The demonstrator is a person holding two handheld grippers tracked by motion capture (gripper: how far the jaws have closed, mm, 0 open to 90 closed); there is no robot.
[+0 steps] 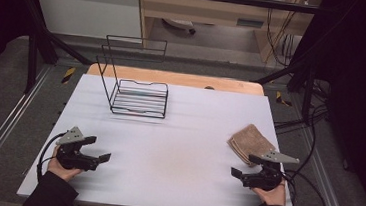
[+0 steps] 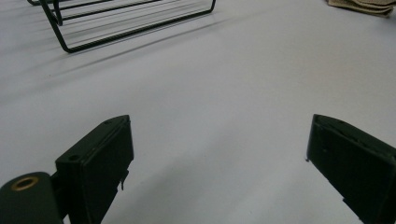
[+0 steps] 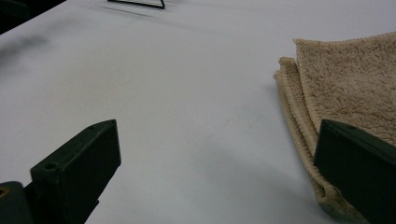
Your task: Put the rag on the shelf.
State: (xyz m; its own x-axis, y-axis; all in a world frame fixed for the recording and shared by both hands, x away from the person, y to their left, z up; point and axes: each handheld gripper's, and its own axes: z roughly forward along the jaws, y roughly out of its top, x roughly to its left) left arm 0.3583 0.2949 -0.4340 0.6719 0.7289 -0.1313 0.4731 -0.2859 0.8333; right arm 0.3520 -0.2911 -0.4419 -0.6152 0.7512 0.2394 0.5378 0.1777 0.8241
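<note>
White table (image 1: 177, 147), folded towel (image 1: 249, 141) beside right tool (image 1: 247, 168)

Wire rack (image 1: 138, 98) at table's (image 1: 177, 147) far left; folded towel (image 1: 250, 141) at right, just beyond the right gripper (image 1: 245, 168).

Folded towel (image 3: 355, 79): beige terry cloth, nubbly and matt. Rack (image 1: 138, 98): thin black wire, smooth. Table (image 1: 177, 147): pale, smooth, matt top; gripper jaws matt black plastic.

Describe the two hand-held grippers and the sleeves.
Left hand-held gripper and right hand-held gripper: black bodies, two flat black jaws, a grey three-cornered plate on top, a black cable trailing off. One brass-coloured eyelet shows. Dark sleeves.
</note>
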